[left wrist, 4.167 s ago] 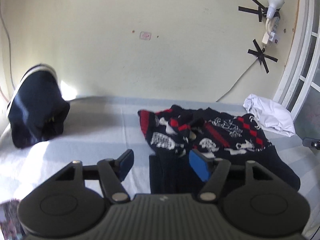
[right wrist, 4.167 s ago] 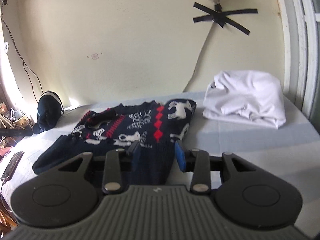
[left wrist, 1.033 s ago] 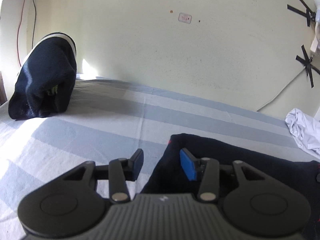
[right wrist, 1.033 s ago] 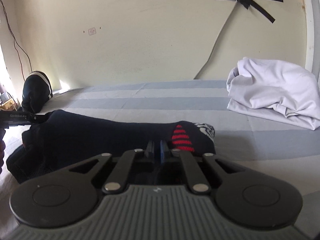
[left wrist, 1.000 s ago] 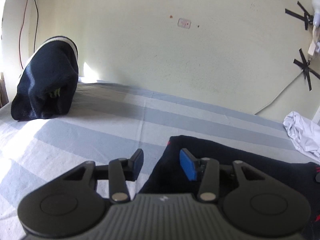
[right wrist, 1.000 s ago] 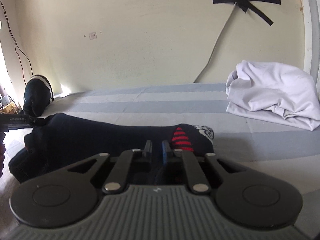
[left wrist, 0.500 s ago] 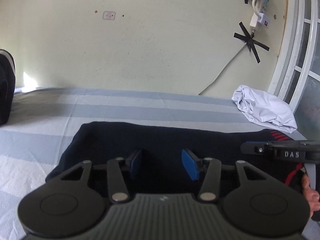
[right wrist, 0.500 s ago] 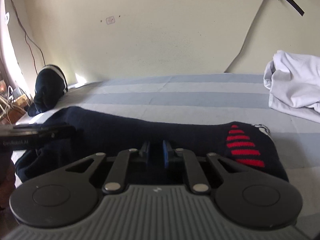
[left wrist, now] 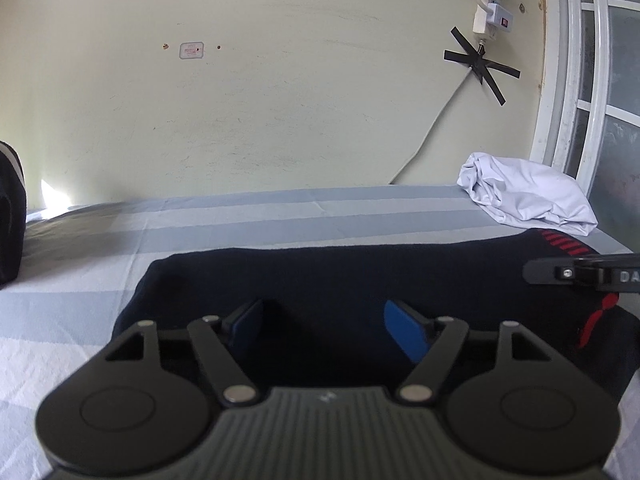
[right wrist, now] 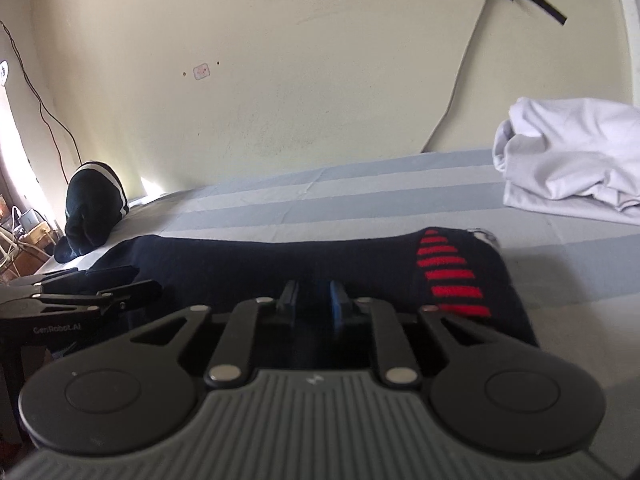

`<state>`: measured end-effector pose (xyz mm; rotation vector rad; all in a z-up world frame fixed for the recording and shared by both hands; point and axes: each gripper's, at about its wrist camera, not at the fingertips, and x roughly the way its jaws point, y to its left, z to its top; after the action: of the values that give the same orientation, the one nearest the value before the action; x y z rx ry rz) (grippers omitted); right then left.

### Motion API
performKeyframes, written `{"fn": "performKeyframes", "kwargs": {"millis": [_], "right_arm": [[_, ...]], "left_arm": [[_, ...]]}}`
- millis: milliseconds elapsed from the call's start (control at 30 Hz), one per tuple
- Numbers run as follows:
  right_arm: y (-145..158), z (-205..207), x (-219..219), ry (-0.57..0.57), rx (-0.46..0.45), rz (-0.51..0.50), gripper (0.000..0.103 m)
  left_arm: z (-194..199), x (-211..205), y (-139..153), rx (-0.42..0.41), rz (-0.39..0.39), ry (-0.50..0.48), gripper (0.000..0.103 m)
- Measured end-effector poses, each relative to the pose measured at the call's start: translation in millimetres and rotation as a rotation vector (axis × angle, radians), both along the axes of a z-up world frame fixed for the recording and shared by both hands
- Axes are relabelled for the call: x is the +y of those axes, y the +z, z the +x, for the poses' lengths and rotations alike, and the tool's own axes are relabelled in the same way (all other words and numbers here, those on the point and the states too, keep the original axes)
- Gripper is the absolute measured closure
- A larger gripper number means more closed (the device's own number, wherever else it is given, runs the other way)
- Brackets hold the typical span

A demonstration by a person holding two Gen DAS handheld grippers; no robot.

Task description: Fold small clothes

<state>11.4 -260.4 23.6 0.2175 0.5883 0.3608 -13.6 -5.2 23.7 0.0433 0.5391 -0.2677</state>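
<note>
A dark navy sweater (left wrist: 340, 276) with red pattern lies folded in a long band across the striped bed. It also shows in the right wrist view (right wrist: 260, 264), with red stripes at its right end. My left gripper (left wrist: 326, 326) is open, its blue pads spread over the sweater's near edge, holding nothing. My right gripper (right wrist: 314, 306) has its pads close together with a narrow gap, low at the sweater's near edge; I cannot see cloth pinched between them. The right gripper's tip shows at the right edge of the left wrist view (left wrist: 580, 274).
A crumpled white garment (left wrist: 524, 196) lies at the bed's far right, also in the right wrist view (right wrist: 568, 164). A dark folded garment with a white stripe (right wrist: 94, 210) sits far left. A wall with a taped cable stands behind; a window frame (left wrist: 576, 80) at right.
The patterned sweater, spread out four seconds ago, now lies folded into a dark band. My left gripper swung right over it and opened wider. My right gripper's pads parted slightly.
</note>
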Motion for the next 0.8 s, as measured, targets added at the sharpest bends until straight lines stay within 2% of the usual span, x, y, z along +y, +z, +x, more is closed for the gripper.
{"fn": "performKeyframes", "kwargs": {"millis": [100,133,167,200,233,333,367,400,433,533,667,733,800], "right_arm": [[4.3,-25.6,-18.8,-0.052,-0.047,-0.017,0.073],[3.5,-29.7,-24.1,-0.073,-0.053,-0.038,0.076],[-0.1,-30.5,-30.9,-0.098,-0.050,-0.072,0.084],[-3.4,-29.5,-38.1,-0.107,-0.045,-0.074,0.091],[-5.5,-27.7,-45.8,-0.116,-0.038,-0.051,0.092],[-10.0,-18.5,-59.9,-0.137,-0.008,0.065,0.092],[-11.0,-17.5,-59.2,-0.143,-0.010,0.075,0.092],[-10.9,-18.4,-56.3,-0.148,-0.018,0.068,0.092],[-10.7,-20.2,-53.6,-0.147,-0.027,0.053,0.092],[-9.5,-24.6,-49.2,-0.146,-0.039,0.031,0.092],[-10.6,-27.9,-52.6,-0.145,-0.042,0.050,0.091],[-9.7,-29.2,-52.6,-0.145,-0.041,0.053,0.089],[-6.9,-30.6,-51.7,-0.156,-0.033,0.072,0.084]], "left_arm": [[1.3,0.2,-0.3,0.006,-0.007,-0.006,0.025],[1.5,0.1,-0.5,0.006,-0.007,-0.008,0.025],[1.6,-0.3,-0.6,0.007,-0.005,-0.009,0.024],[1.4,-0.6,-0.5,0.006,-0.002,-0.010,0.024],[1.2,-0.8,-0.6,0.006,0.000,-0.010,0.024],[0.8,-0.5,-0.7,0.007,0.000,-0.010,0.023],[0.8,-0.4,-0.7,0.009,-0.002,-0.010,0.018],[0.8,0.4,-0.9,0.014,-0.006,-0.010,0.012],[0.7,1.0,-0.8,0.015,-0.010,-0.009,0.010],[-0.8,6.2,0.3,0.007,-0.042,-0.006,0.010],[-7.8,23.3,5.6,-0.033,-0.130,0.014,0.009],[-10.4,44.0,9.1,-0.044,-0.238,0.045,0.006],[-6.1,71.4,8.5,-0.014,-0.370,0.100,0.007]]}}
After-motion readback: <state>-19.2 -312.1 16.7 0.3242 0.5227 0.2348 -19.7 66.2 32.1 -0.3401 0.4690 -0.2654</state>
